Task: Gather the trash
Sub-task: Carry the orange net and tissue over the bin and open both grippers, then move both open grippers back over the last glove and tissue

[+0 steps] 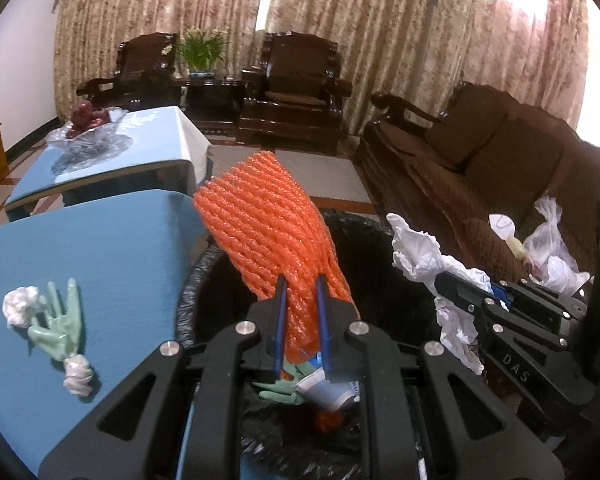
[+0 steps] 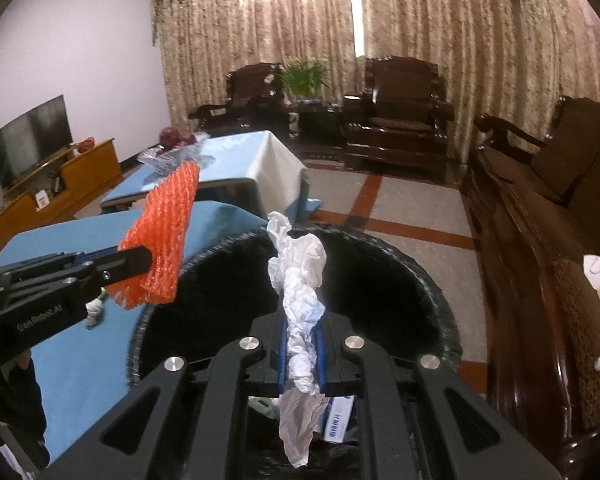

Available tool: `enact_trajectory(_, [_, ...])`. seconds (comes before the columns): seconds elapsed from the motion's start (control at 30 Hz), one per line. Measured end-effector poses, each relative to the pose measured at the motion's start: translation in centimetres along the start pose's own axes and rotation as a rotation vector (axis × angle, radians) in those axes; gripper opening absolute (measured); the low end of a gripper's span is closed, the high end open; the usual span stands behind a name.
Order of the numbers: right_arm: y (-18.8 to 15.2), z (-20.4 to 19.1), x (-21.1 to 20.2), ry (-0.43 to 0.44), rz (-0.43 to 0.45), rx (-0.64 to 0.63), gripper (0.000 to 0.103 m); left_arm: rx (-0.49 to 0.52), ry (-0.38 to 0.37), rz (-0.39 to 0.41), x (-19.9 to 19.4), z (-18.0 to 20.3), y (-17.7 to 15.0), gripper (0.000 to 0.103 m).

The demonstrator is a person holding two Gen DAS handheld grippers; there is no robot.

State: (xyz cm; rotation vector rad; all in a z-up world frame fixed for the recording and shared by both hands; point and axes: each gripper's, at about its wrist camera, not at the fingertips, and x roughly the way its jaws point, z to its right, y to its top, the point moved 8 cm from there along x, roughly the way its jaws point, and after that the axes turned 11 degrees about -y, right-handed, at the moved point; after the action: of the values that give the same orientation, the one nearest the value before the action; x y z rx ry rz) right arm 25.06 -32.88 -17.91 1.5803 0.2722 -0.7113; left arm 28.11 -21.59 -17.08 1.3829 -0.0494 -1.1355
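My left gripper (image 1: 301, 280) is shut on an orange foam fruit net (image 1: 268, 224) and holds it over the black-lined trash bin (image 1: 204, 268). The net also shows in the right wrist view (image 2: 162, 240). My right gripper (image 2: 301, 322) is shut on a crumpled white tissue (image 2: 300, 280) above the same bin (image 2: 432, 280); the tissue also shows in the left wrist view (image 1: 420, 252). Inside the bin lie a pale green glove (image 1: 284, 386), a paper cup (image 1: 328, 390) and a printed box (image 2: 340, 420). A second green glove (image 1: 58, 324) and two white paper wads (image 1: 20, 304) lie on the blue table (image 1: 112, 248).
A second blue table (image 1: 148, 140) holds a glass bowl of fruit (image 1: 88, 124). A dark wooden sofa (image 1: 500, 160) at the right holds plastic bags (image 1: 548, 248). Armchairs (image 1: 296, 88) and a plant (image 1: 200, 52) stand before the curtains. A TV (image 2: 36, 132) sits at the left.
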Motion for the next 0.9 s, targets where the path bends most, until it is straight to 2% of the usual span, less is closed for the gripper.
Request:
enact_trajectory(0.17, [-0.8,1.3,1.3,-0.024,-0.025,0.009,0.014,0.006,-0.018,-0.031,1.8,0.3,-0.6,0.014])
enact_trajectory(0.23, [-1.0,1.8,1.6,-0.034,-0.028,0.011,0.018,0.002,-0.024,-0.040,2.3,0.3,-0.7,0.021])
enact_trajectory(0.27, [-1.2,1.9,1.8,-0.040,-0.031,0.011,0.019,-0.002,-0.028,-0.040,2.4,0.4,-0.6,0.030])
enact_trajectory(0.3, [-1.3,2.1,1.9,-0.047,-0.033,0.012,0.025,-0.007,-0.028,-0.039,2.4,0.3,-0.6,0.039])
enact_trajectory(0.33, [-1.4,2.4,2.1,-0.055,-0.034,0.014,0.036,-0.009,-0.029,-0.035,2.3,0.3,-0.5,0.043])
enact_trajectory(0.4, [-1.6,2.7,2.1,-0.065,-0.033,0.020,0.048,-0.011,-0.029,-0.027,2.1,0.1,-0.4,0.055])
enact_trajectory(0.43, [-1.6,2.9,2.0,-0.078,-0.030,0.023,0.062,-0.013,-0.028,-0.022,1.9,0.0,-0.3,0.058])
enact_trajectory(0.5, [-1.7,3.3,1.7,-0.111,-0.018,0.029,0.085,-0.019,-0.019,-0.007,1.3,-0.4,0.0,0.071])
enact_trajectory(0.6, [-1.5,3.3,1.3,-0.120,-0.006,0.032,0.097,-0.017,0.006,0.021,-0.1,-1.4,0.4,0.084])
enact_trajectory(0.7, [-1.1,2.6,0.9,-0.109,0.001,0.043,0.097,-0.015,0.041,0.060,-2.1,-2.6,0.9,0.090])
enact_trajectory(0.9, [-0.3,-0.1,-0.4,-0.055,0.034,0.045,0.097,-0.054,0.127,0.111,-6.8,-6.2,0.9,0.091])
